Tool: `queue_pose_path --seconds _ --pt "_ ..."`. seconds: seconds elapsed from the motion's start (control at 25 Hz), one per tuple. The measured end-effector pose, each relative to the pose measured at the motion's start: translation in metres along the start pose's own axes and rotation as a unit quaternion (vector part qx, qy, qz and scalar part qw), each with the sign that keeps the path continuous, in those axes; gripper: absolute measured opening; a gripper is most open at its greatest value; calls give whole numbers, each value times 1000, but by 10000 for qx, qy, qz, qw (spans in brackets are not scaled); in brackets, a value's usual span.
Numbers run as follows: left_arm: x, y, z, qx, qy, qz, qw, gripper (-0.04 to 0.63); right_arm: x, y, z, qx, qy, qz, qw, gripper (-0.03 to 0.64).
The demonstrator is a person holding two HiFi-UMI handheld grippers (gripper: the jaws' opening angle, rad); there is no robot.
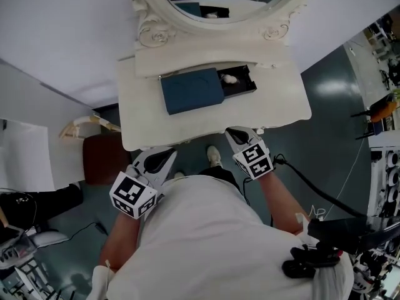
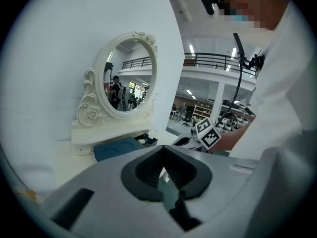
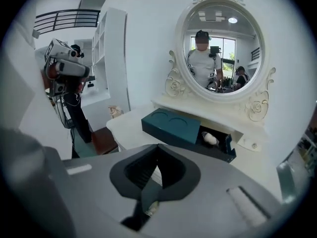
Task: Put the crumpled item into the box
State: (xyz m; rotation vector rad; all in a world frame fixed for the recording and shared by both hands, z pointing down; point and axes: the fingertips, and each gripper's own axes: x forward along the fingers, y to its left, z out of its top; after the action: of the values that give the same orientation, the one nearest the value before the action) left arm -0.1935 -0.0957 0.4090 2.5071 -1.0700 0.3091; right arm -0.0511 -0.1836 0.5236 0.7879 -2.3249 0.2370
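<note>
Crumpled white wad (image 1: 230,79); rectangular teal box (image 1: 190,90)

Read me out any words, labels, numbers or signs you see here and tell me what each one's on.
No readable text in any view.
Black-and-white marker cubes: square patterns only, no letters or digits.
Dark teal rectangular box: two pressed circles, no print.
Distant shop shelves in the left gripper view: too small to read.

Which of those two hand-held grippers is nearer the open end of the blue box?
The right gripper: it hangs before the open end of the box, where the crumpled white item lies; the left gripper is by the lidded end.
</note>
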Motion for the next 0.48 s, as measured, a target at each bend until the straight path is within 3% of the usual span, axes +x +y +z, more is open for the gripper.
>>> queue_pose_path --seconds 0.48 --pt "-53 -21 -38 171 107 -427 9989 3 -33 110 -6 149 -219 14 9996 0"
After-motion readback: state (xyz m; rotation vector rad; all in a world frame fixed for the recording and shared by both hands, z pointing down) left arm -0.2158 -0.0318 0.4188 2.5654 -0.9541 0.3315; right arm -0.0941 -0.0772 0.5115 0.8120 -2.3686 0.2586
